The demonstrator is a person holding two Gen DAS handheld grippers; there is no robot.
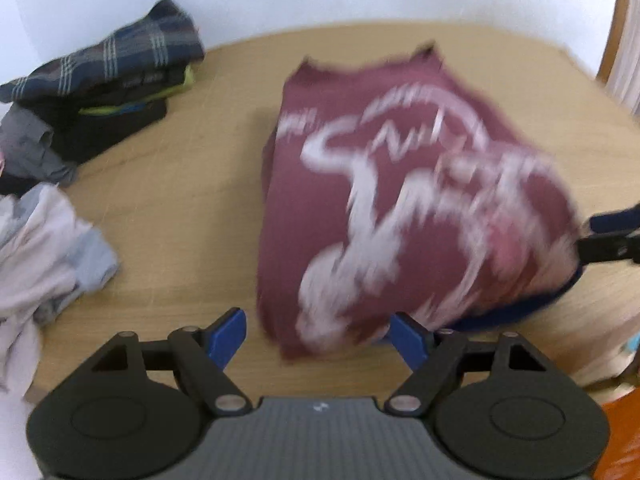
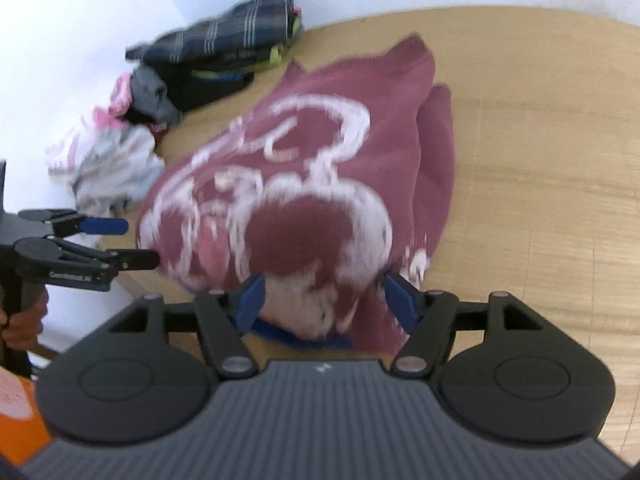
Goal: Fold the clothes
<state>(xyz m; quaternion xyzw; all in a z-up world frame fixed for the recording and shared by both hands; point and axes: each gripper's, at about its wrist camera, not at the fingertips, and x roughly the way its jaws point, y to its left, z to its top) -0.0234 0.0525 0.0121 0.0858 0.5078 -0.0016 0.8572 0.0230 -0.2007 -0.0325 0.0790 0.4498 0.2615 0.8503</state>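
Nearest me, my left gripper [image 1: 318, 336] stands wide with nothing between its fingers, just short of the maroon shirt's [image 1: 400, 200] near edge. My right gripper [image 2: 322, 300] is spread about as wide around a bunched fold of that shirt and its blue collar [image 2: 280, 332]; I judge it isn't pinching. The shirt lies partly doubled on the wooden table [image 1: 180, 200], its print blurred. If I lift now, the loose layers could slide apart. Farther off, the folded stack [image 1: 112, 92] and the pale crumpled heap [image 1: 44, 248] sit near enough to snag.
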